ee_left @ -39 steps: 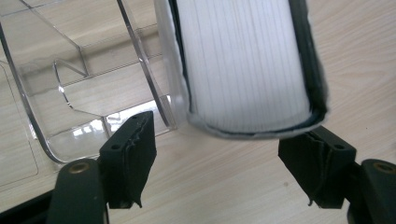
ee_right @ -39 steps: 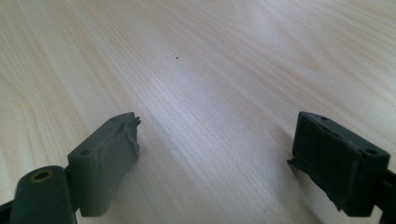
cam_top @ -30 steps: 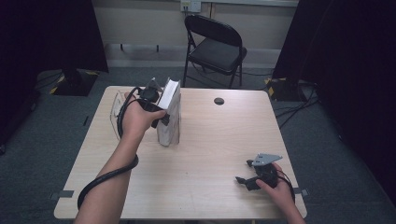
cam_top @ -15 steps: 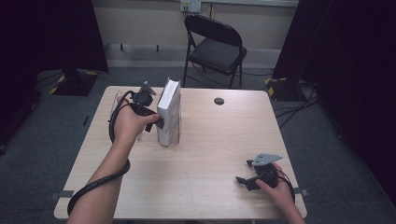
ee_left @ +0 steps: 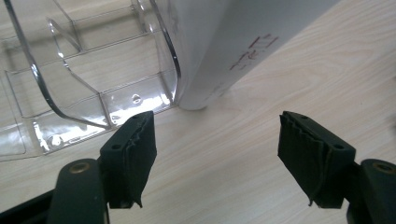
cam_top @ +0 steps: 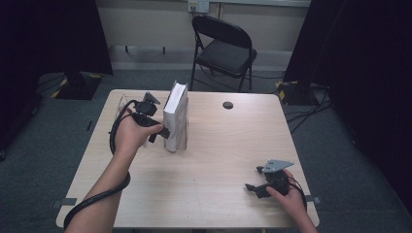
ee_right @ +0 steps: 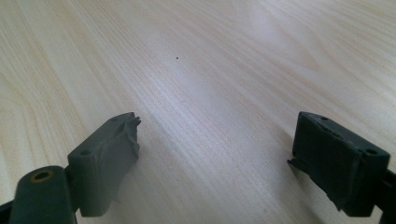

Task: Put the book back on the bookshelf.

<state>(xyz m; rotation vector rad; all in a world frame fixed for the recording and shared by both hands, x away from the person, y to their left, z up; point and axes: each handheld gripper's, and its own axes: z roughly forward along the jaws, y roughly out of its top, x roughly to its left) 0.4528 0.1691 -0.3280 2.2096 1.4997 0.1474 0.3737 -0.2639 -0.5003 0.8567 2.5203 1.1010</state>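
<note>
Left gripper [ee_left: 217, 154] open and empty, just short of upright white book [ee_left: 224, 42].

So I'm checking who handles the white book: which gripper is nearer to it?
Left. The left gripper is right beside the upright white book, jaws open. The right gripper rests far off near the table's front right corner.

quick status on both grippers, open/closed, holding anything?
Left gripper: open, empty, close to the white book.
Right gripper: open, empty, over bare table.
</note>
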